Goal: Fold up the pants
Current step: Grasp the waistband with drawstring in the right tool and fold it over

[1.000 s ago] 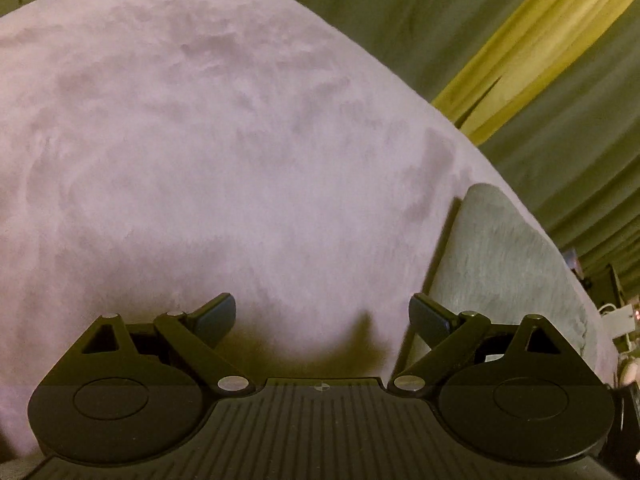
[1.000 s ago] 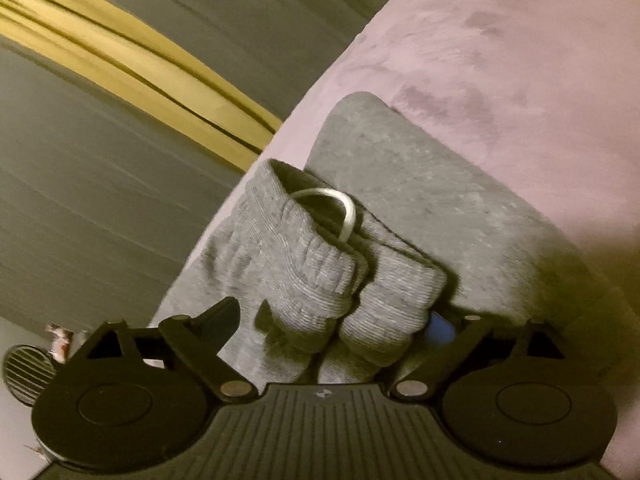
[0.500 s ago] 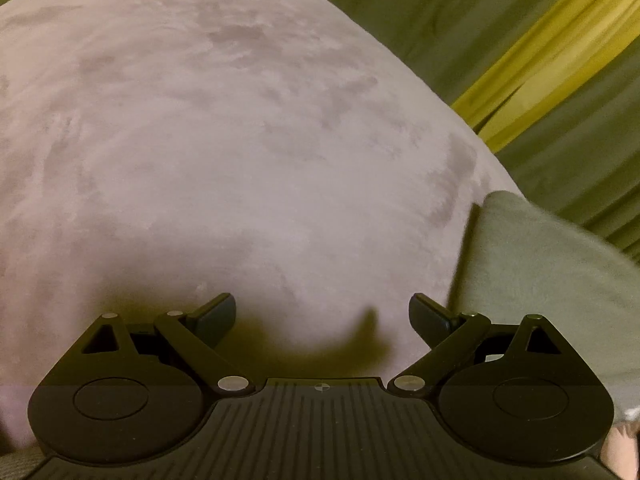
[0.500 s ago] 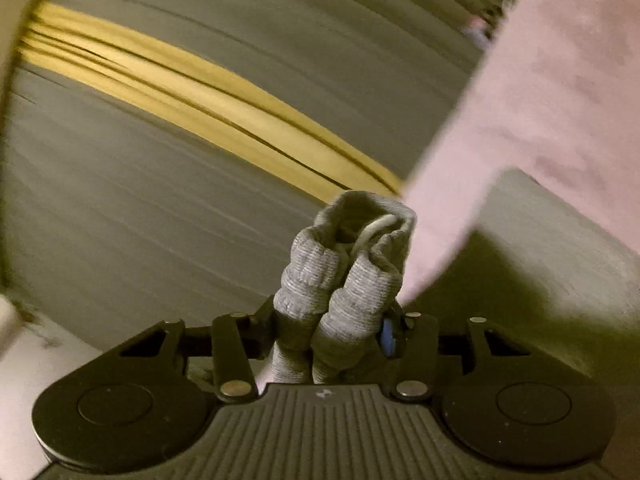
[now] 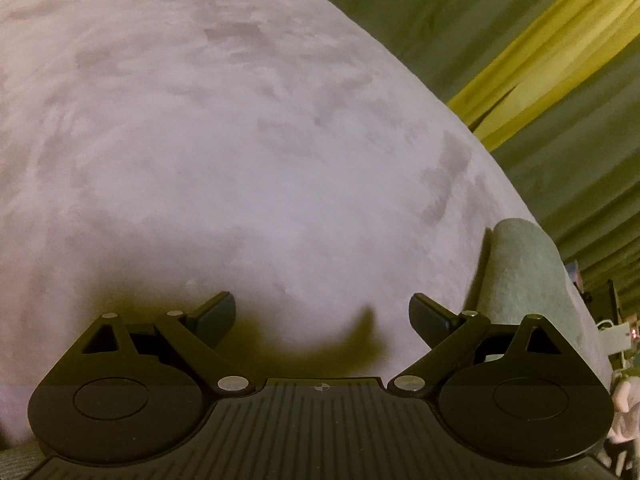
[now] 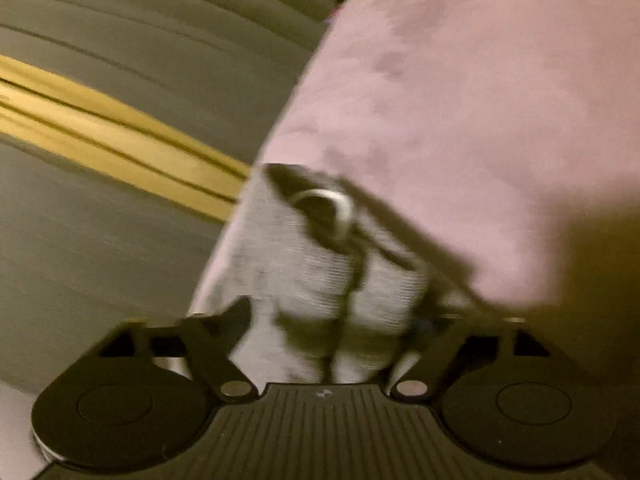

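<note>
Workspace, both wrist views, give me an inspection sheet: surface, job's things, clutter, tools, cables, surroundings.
Surface: pink plush blanket, bare ahead of the left tool.
Job's things: grey sweatpants, ribbed cuffs between the right tool's fingers; folded edge at the blanket's right side.
Clutter: small items at far right, too small to identify.
Tools: left tool open, empty; right tool jaws opening, cuffs between them.
Cables: nothing seen.
Surroundings: green curtains with a yellow strip.

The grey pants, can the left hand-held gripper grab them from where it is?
Probably not yet. The left hand-held gripper is open over bare pink blanket, and the grey pants lie off to its right side. Nothing blocks the way; it would just need to shift over.
</note>
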The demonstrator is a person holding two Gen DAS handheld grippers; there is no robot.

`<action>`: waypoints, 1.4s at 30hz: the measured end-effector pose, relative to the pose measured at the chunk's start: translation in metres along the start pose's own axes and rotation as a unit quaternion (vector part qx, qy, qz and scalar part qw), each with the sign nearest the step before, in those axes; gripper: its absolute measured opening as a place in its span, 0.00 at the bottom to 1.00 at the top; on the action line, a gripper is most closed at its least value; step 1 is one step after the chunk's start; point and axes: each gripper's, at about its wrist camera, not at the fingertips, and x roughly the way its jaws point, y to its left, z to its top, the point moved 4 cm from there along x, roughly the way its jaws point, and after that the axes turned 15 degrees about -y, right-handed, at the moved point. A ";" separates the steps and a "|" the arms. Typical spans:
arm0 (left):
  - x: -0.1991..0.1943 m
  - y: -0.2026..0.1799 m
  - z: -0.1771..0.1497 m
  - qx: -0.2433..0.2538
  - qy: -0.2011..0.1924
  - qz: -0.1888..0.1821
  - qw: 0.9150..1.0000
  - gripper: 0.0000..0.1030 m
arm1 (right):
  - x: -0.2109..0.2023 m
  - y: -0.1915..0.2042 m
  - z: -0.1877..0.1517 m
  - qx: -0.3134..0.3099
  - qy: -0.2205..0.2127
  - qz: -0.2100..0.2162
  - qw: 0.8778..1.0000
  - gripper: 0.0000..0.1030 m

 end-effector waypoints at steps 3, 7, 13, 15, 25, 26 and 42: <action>0.001 -0.005 -0.002 0.017 0.002 0.002 1.000 0.94 | 0.003 0.002 -0.005 -0.040 -0.002 -0.010 0.999 0.81; 0.001 -0.007 -0.004 0.027 0.004 0.002 1.000 0.94 | -0.001 0.003 -0.006 -0.075 -0.011 -0.033 0.997 0.55; 0.003 -0.008 -0.004 0.032 0.008 0.008 0.999 0.94 | -0.021 0.030 -0.002 -0.130 -0.035 0.012 0.991 0.48; 0.003 -0.010 -0.005 0.038 0.008 0.010 0.999 0.94 | -0.019 0.029 -0.001 -0.137 -0.033 0.011 0.990 0.49; 0.003 -0.023 -0.013 0.099 0.010 0.026 0.995 0.94 | 0.003 0.007 -0.004 -0.164 0.007 -0.038 0.986 0.53; 0.003 -0.025 -0.014 0.106 0.010 0.026 0.994 0.94 | 0.001 0.006 -0.004 -0.160 0.008 -0.037 0.986 0.53; 0.001 -0.035 -0.021 0.146 0.013 0.028 0.989 0.94 | -0.017 0.016 0.010 -0.136 -0.013 0.004 0.991 0.48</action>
